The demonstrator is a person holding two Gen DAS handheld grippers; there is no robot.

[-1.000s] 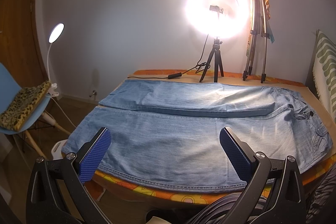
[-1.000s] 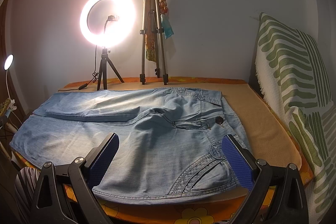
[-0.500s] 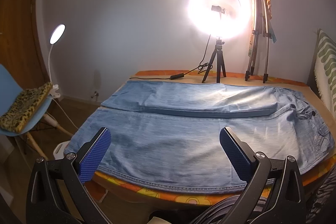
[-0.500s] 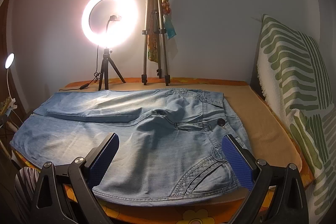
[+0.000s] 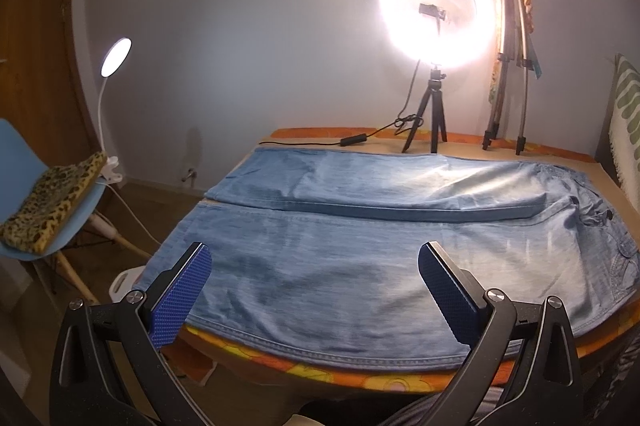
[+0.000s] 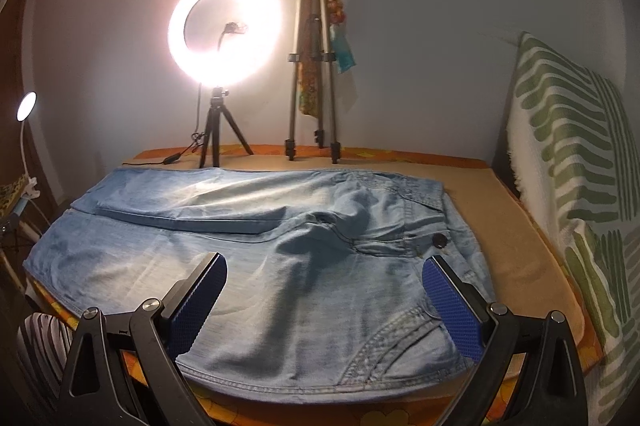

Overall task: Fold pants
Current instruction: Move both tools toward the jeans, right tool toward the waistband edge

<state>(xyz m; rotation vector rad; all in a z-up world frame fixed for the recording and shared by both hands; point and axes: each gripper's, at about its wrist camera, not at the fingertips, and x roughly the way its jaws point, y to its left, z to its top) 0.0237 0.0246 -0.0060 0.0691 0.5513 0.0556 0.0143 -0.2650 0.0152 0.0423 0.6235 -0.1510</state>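
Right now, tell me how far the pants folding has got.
Done: the jeans lie spread flat on the table, legs side by side, no fold made. In hand: nothing; the left gripper and right gripper hover open at the near edge. Left: gripping the near leg and every fold.

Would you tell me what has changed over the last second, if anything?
Only small drift. In the left wrist view the scene has slid right, so the left gripper has turned or shifted slightly left. The right gripper has barely moved. Both remain open above the near edge, holding nothing. The jeans lie flat on the table as before; the ring light is unchanged.
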